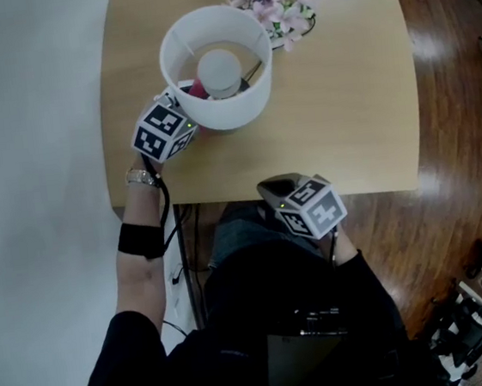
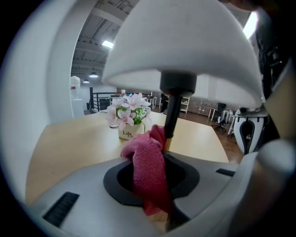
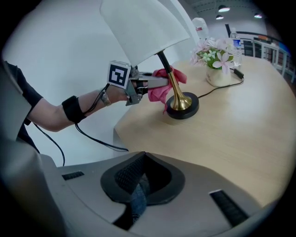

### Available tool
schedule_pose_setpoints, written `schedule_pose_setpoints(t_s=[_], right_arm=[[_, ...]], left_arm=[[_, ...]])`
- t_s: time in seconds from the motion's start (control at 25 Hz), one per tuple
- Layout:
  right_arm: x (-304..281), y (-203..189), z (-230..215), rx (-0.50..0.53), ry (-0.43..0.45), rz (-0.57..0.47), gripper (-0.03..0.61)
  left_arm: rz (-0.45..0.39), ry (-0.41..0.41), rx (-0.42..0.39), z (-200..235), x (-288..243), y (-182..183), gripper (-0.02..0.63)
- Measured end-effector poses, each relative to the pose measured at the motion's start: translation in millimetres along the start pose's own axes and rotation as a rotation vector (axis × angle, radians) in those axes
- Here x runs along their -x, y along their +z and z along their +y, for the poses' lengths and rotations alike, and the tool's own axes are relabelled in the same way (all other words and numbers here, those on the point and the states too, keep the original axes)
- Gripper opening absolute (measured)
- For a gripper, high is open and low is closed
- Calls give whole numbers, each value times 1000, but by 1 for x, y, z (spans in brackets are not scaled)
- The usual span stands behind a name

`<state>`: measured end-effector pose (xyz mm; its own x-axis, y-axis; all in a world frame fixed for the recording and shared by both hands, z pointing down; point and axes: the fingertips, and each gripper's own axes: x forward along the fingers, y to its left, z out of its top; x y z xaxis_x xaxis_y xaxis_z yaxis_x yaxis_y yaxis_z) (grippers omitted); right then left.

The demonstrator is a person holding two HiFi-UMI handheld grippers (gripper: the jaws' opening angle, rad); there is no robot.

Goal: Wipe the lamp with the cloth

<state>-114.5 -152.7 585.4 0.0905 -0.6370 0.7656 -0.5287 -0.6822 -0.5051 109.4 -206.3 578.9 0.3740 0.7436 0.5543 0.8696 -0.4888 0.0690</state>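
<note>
The lamp has a white shade (image 1: 218, 65), a brass stem (image 3: 174, 84) and a round black base (image 3: 182, 108), and it stands on the wooden table (image 1: 344, 107). My left gripper (image 3: 161, 83) reaches under the shade from the left, shut on a pink cloth (image 2: 147, 169). The cloth (image 3: 159, 90) is pressed against the stem just above the base. In the head view only a bit of pink cloth (image 1: 197, 89) shows through the shade's open top. My right gripper (image 1: 277, 188) hangs shut at the table's near edge, holding nothing, well away from the lamp.
A small pot of pink and white flowers (image 1: 275, 2) stands behind the lamp, and the lamp's black cord (image 3: 222, 85) runs past it. A white wall (image 1: 31, 168) borders the table's left side. Wood floor (image 1: 462, 162) lies to the right.
</note>
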Motion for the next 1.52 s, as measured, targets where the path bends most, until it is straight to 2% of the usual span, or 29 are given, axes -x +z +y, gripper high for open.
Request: schedule_pose_setpoints(t_s=[0.16, 0.52, 0.72, 0.84, 1.0, 1.12, 1.2, 1.28, 1.36, 1.52], right_arm=[[7, 4, -3, 21, -4, -7, 4], [22, 13, -19, 49, -32, 6, 5], [23, 19, -19, 65, -32, 12, 5], [25, 23, -15, 85, -37, 17, 3], [24, 28, -11, 103, -40, 20, 5], [28, 33, -9, 107, -54, 10, 3], [33, 35, -6, 105, -68, -1, 5], [38, 36, -5, 97, -82, -11, 5], [40, 35, -7, 80, -90, -17, 4], [42, 32, -8, 51, -102, -21, 5]], left_arm=[[16, 25, 52, -6, -6, -12, 91], [121, 21, 75, -23, -22, -61, 91], [170, 3, 80, -40, -11, -89, 91], [203, 26, 65, -42, 10, -100, 91], [125, 85, 41, -24, 39, -76, 91], [1, 120, -7, -2, 52, -33, 91], [-52, 101, -52, 3, 55, -9, 92], [-64, 65, -98, 3, 49, 3, 92], [-63, 20, -118, 2, 36, 5, 92], [-37, -56, -105, -8, 8, -7, 92]])
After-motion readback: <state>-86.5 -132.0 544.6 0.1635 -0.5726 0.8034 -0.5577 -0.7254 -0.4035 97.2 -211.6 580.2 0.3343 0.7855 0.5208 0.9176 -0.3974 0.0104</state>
